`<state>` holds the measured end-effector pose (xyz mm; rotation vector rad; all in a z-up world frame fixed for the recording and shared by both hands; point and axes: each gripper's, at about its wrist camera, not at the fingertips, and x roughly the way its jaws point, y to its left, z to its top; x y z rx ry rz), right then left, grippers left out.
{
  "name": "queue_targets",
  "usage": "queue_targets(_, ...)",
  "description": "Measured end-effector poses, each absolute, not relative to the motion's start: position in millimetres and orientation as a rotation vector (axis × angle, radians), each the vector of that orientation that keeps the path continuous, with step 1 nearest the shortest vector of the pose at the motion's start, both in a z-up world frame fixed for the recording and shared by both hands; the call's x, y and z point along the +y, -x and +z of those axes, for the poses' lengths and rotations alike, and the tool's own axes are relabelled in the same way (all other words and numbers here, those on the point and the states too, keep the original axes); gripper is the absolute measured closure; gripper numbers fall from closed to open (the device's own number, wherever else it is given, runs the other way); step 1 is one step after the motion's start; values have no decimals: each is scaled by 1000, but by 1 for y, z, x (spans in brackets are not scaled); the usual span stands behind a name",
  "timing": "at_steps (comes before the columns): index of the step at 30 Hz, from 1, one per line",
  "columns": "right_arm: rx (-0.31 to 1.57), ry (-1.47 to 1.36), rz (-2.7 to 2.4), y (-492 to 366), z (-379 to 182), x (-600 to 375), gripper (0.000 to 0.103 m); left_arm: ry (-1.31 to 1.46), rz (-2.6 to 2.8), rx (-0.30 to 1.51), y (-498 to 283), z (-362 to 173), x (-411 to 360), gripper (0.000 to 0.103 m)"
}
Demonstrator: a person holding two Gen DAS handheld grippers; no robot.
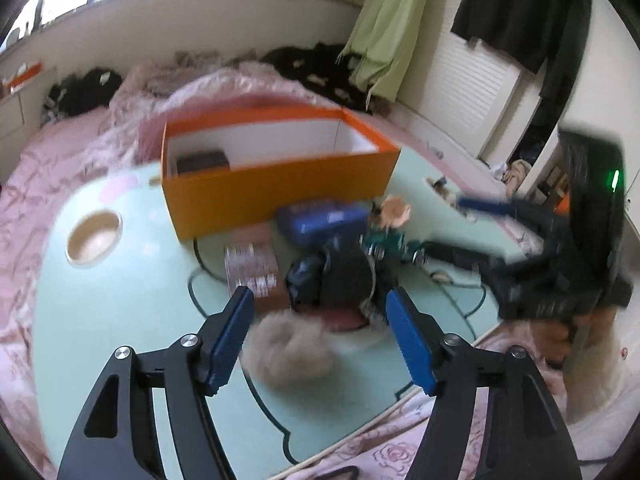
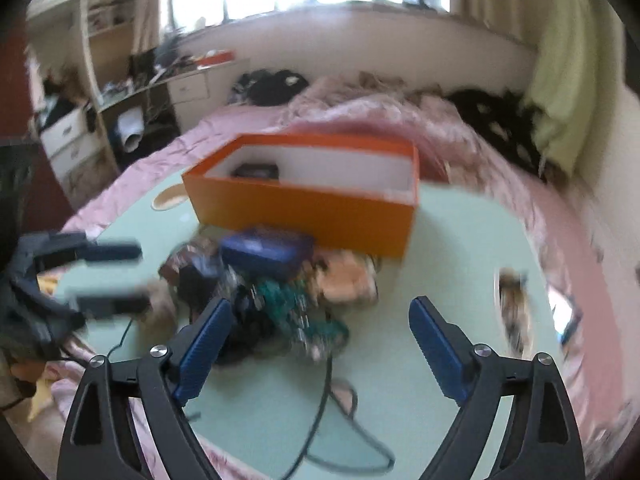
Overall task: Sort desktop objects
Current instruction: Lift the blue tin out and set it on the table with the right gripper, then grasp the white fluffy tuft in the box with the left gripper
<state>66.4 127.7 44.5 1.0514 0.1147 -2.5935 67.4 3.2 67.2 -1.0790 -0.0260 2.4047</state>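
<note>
A pale green desk stood on a bed covered in pink bedding, and at its far side sat an orange box, open at the top with a white lining and one dark object lying in its left end. Just in front of the box lay a blurred heap of the things to be sorted: a blue case close against the box's front wall, a patterned brown packet to its left, a black bundle in the middle, a green circuit board to the right, and a peach-coloured soft piece behind the board. Nearest the left gripper lay a fluffy beige puff (motion blur hid its edges). The left gripper hovered over the near edge of the heap with its jaws partly spread and nothing between the blue pads. The right gripper hung above the green desk to the right of the heap, jaws spread wide and empty, the board and a dark cable showing below it. A round wooden-rimmed recess sat in the desk's left part, well apart from the heap. In the right wrist view the left gripper appeared at the left edge, blurred.
</note>
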Motion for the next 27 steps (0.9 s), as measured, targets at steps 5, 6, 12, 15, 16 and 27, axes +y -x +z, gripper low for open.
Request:
queue_targets(5, -6, -1153, -2584, -72, 21, 140, 13, 1063, 2384, -70, -35, 106, 12, 34)
queue_targets(6, -20, -1185, -2583, -71, 14, 140, 13, 1083, 2383, -75, -20, 114, 18, 34)
queue_targets(12, 148, -1193, -2720, -74, -1, 128, 0, 1255, 2284, -16, 53, 124, 69, 37)
queue_targets(15, 143, -1184, -2718, -75, -2, 132, 0, 1389, 2182, -1, 86, 105, 95, 46)
queue_targets(16, 143, -1181, -2718, -75, -2, 133, 0, 1424, 2156, 1, 95, 97, 102, 47)
queue_targets(27, 140, -1166, -2719, -75, -5, 133, 0, 1611, 2037, -157, 140, 45, 130, 66)
